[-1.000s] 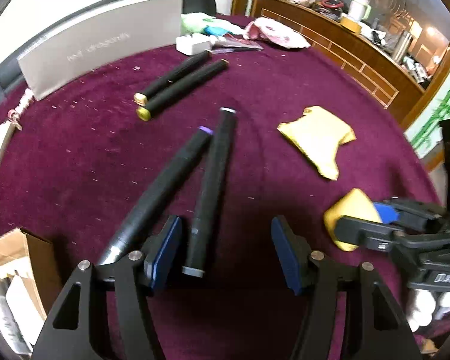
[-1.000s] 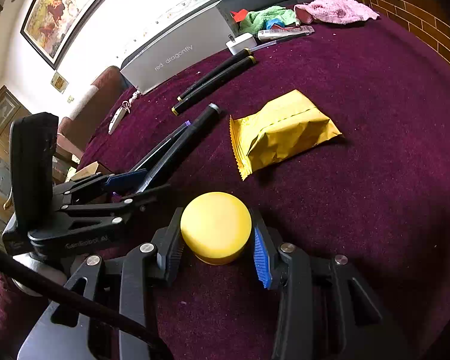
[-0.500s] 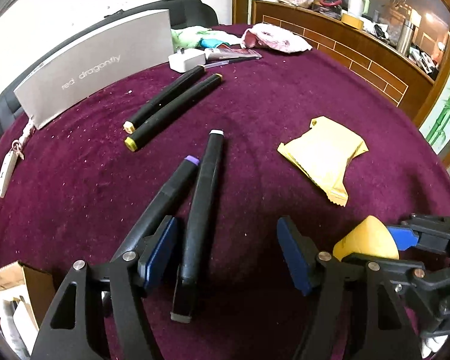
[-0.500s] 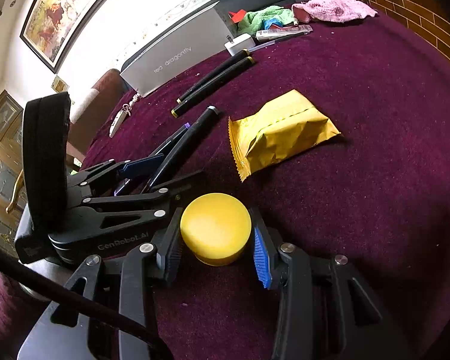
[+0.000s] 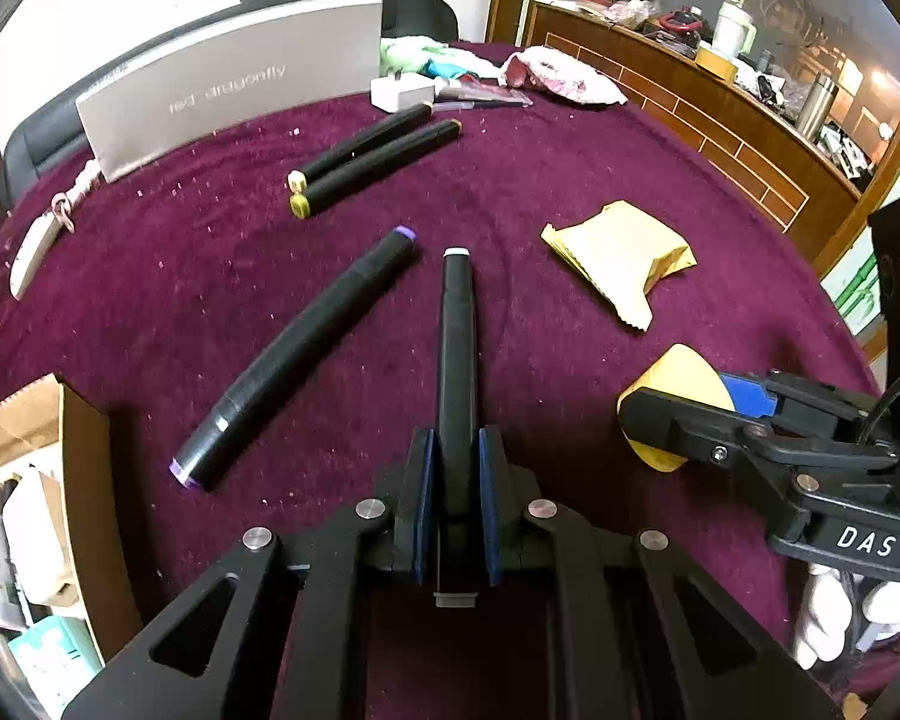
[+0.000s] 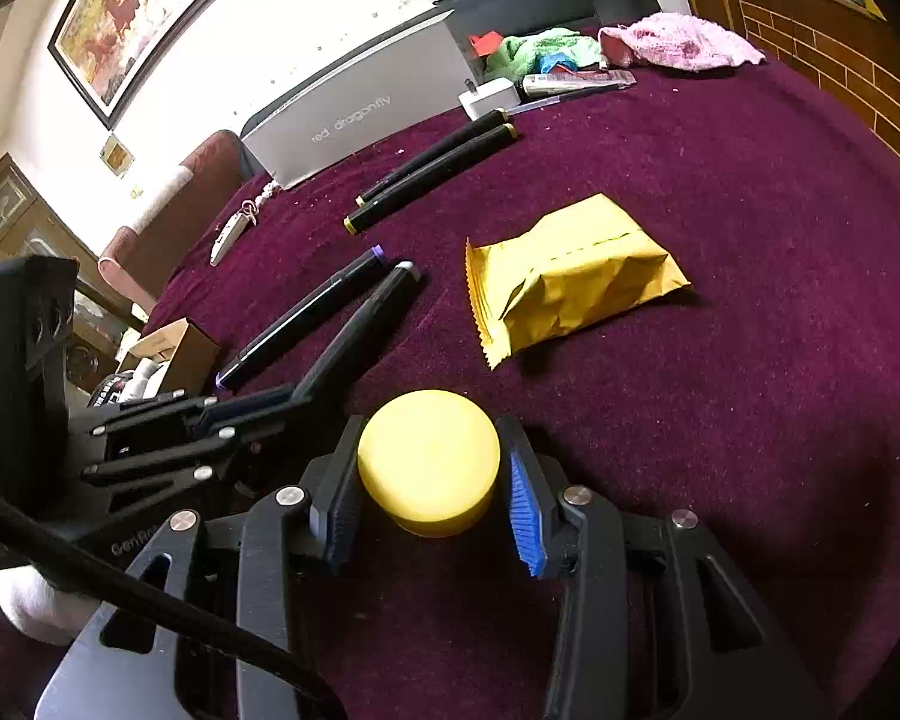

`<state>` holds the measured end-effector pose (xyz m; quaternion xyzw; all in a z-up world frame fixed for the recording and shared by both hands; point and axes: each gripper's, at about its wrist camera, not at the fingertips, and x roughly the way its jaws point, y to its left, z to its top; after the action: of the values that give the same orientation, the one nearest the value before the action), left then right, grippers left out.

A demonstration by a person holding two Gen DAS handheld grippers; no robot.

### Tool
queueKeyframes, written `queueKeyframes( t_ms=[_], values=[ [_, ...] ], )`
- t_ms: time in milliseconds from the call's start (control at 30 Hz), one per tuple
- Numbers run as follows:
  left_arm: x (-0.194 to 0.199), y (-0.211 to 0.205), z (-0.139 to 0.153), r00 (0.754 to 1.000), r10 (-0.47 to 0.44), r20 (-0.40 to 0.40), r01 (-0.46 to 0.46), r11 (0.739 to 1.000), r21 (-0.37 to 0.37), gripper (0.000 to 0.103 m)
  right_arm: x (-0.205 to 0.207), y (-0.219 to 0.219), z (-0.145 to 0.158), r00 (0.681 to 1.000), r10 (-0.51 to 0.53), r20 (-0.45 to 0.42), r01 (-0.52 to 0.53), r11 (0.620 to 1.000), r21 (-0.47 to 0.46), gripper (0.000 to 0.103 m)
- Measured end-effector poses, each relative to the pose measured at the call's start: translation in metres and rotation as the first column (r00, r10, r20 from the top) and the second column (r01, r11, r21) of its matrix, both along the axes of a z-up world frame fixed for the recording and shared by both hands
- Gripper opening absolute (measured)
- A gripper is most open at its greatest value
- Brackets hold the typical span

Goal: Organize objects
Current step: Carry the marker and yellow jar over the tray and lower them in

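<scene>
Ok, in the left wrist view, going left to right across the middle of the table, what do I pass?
Purple-tipped marker → white-tipped marker held in the left claw → yellow packet → yellow disc in the right claw.

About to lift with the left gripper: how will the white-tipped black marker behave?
The white-tipped marker looks rigid, so it shouldn't flex. The left gripper clamps it near one end, so the far end may sag or pivot. Its round, smooth barrel would probably roll if dropped.
</scene>
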<state>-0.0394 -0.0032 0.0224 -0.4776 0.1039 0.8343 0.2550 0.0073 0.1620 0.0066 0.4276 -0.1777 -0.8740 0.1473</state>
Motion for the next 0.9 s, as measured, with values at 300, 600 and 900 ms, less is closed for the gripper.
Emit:
queueKeyframes(
  t_ms=[300,600,900],
  values=[
    [0.000,0.021,-0.005,0.995,0.022,-0.098,-0.028,0.998,-0.060,0.012,0.000,-0.003,0.000,1.000,0.002,-0.013,-0.001,1.000,0.021,0.040],
    [0.036,-0.019,0.019,0.995,0.061,-0.076,-0.054,0.994,0.090,0.011,0.004,-0.009,0.001,0.999,0.010,-0.033,-0.007,0.997,0.074,0.038],
    [0.098,-0.098,0.066,0.970,0.200,-0.139,-0.159,0.952,0.260,0.011,0.012,-0.016,0.009,0.996,0.009,-0.090,0.002,0.992,0.129,0.037]
  ],
)
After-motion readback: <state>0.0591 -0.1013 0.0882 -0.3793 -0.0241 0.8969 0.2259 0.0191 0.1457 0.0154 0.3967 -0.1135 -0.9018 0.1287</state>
